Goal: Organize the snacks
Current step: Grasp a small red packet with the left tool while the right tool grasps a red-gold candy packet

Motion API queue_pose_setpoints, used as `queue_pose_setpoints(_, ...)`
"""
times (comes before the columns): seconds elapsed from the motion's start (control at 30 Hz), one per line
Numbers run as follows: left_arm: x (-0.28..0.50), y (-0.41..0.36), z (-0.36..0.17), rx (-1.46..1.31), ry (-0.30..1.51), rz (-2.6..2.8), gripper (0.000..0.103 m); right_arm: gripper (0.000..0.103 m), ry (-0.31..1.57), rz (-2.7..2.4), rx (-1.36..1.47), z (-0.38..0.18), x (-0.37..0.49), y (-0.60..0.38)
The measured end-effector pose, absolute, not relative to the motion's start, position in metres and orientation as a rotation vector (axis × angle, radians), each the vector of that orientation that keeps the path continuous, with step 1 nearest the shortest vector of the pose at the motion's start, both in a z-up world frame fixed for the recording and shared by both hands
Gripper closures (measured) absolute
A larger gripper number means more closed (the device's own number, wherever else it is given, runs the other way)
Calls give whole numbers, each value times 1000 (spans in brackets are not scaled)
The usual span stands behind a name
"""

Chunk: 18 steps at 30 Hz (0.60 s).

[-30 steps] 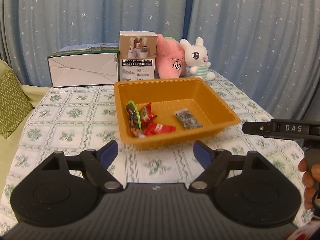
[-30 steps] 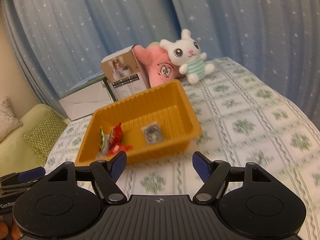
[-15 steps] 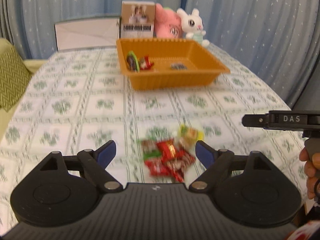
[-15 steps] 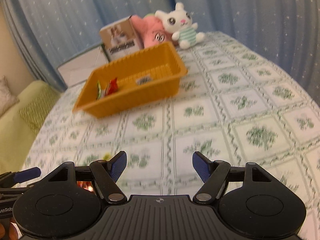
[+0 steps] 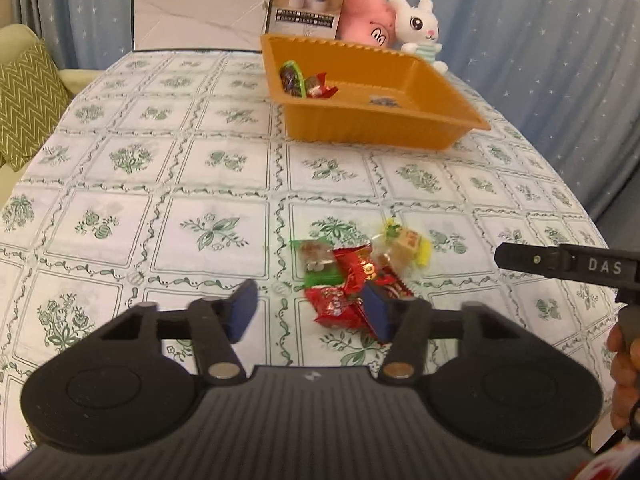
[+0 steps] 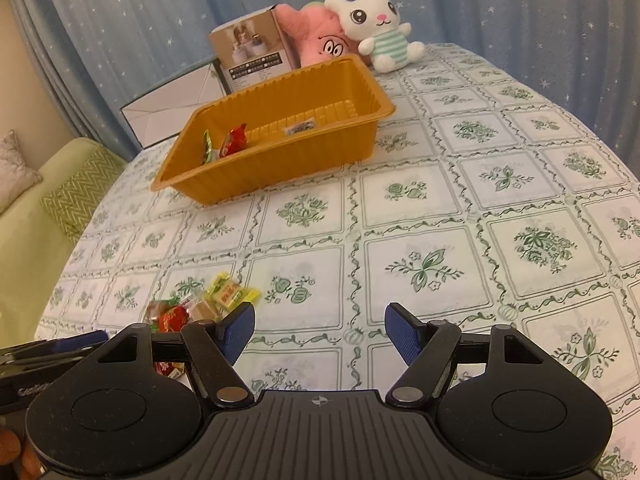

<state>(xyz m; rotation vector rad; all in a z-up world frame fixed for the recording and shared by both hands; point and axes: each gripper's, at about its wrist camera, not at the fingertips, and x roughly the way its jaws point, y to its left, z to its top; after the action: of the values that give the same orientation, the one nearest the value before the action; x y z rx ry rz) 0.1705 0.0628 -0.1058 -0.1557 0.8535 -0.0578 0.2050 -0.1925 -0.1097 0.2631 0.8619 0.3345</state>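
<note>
A small pile of wrapped snacks (image 5: 352, 272) lies on the floral tablecloth in the near part of the table: red ones, a green one and a yellow one (image 6: 228, 294). My left gripper (image 5: 310, 312) is low over the pile with its jaws closing. A red snack (image 5: 334, 306) sits between them against the right pad, while the left pad stands apart from it. The orange tray (image 5: 360, 128) farther back holds a few snacks (image 5: 304, 80). My right gripper (image 6: 320, 332) is open over bare cloth, just right of the pile (image 6: 200, 308).
Behind the tray (image 6: 288, 168) stand a white box (image 5: 200, 20), a brown carton (image 5: 308, 4), a pink plush (image 5: 366, 20) and a white rabbit plush (image 6: 376, 28). A sofa with a zigzag cushion (image 5: 28, 96) is left of the table. A hand (image 5: 624, 376) holds the right gripper.
Both grippers pulled back from the tray and sank toward the near table. The snack pile came into view, and the left jaws narrowed around a red snack.
</note>
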Motion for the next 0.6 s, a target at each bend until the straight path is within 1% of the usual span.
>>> queue_pose_setpoints(0.03,171,62,-107,-150,858,-66,63,31,863,337,263,-110,205,-192)
queue_pose_setpoints(0.37,178,49,-119,-76,895,-108,68,31,882,364,241,-114,202,-179)
queue_pose_setpoints(0.4,179,48,-119,-71,896,-110,72,31,883,367,239,-114,202,-178)
queue_pose_setpoints(0.43,179,47,-120,-63,898,-114,78,31,883,369,237,-114,201,-177)
queue_pose_setpoints(0.5,179,46,-121,-41,908,-117,81,31,882,373,233,-114,201,-175)
queue_pose_setpoints(0.57,178,46,-120,-35,911,-118,86,31,879,375,228,-114,200,-174)
queue_pose_setpoints(0.6,177,48,-119,-43,910,-112,86,31,878,378,224,-114,199,-173)
